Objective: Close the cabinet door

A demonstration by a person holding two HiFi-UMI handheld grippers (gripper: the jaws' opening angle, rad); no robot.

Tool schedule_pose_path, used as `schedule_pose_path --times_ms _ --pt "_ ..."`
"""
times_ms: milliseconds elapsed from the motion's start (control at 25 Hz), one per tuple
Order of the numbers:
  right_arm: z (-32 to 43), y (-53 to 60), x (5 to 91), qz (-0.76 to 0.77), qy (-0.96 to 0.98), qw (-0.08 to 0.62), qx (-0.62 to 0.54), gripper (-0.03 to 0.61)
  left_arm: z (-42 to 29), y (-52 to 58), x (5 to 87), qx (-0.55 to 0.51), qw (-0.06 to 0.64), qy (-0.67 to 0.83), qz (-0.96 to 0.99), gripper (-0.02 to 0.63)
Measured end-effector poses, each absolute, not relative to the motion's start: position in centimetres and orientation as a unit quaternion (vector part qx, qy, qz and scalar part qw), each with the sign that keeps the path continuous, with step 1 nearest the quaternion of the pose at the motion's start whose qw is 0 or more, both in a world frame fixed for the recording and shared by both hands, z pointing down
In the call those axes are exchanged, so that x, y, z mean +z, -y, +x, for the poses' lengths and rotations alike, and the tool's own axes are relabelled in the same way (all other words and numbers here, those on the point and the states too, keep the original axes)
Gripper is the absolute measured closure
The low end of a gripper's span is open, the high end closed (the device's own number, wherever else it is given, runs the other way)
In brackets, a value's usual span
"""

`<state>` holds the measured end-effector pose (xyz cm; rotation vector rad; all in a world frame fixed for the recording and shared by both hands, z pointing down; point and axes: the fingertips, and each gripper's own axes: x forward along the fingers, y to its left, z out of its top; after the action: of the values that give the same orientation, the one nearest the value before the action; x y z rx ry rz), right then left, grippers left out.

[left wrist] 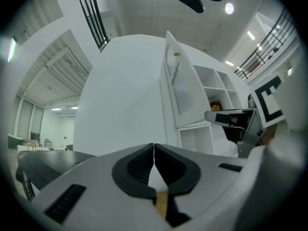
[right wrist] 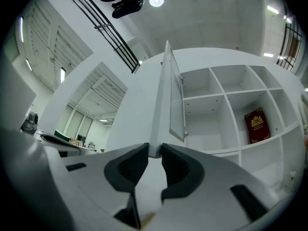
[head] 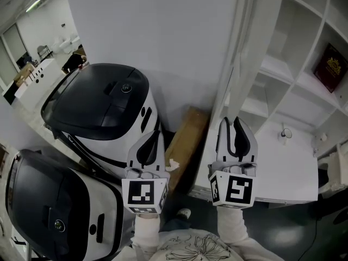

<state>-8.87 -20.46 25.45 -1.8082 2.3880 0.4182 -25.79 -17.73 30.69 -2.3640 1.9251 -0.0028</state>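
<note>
The white cabinet door [head: 246, 53] stands open, edge-on to me, in front of the open white shelves [head: 296, 86]. My right gripper [head: 233, 122] is shut on the door's lower free edge, one jaw on each face. In the right gripper view the door [right wrist: 166, 95] rises straight from between the gripper [right wrist: 154, 150] tips. My left gripper [head: 151, 139] hangs shut and empty to the left of the door, beside the blank cabinet side. In the left gripper view its gripper [left wrist: 154, 150] tips meet, and the door [left wrist: 179, 83] stands off to the right.
A dark red book [head: 330, 67] stands on an upper shelf. Two large black-and-white machines [head: 103, 110] [head: 51, 208] crowd the left side. A brown cardboard piece [head: 186, 140] leans on the floor between them and the cabinet. The shelves' lower surface [head: 288, 167] is below right.
</note>
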Motion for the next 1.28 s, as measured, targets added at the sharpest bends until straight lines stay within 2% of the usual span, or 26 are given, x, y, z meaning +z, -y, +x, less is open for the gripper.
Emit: schedule_pose_path --times_ms 560,1280 --pt "-7.3 20.2 25.6 -0.599 -0.787 0.07 0.128 0.5 -21.5 20.7 30.7 0.011 0.045 -0.577 -0.815 0.609" --pt "-0.5 19.9 25.8 -0.64 -0.753 0.106 0.114 0.515 -13.9 23.9 31.8 0.013 0.038 -0.488 -0.872 0.609"
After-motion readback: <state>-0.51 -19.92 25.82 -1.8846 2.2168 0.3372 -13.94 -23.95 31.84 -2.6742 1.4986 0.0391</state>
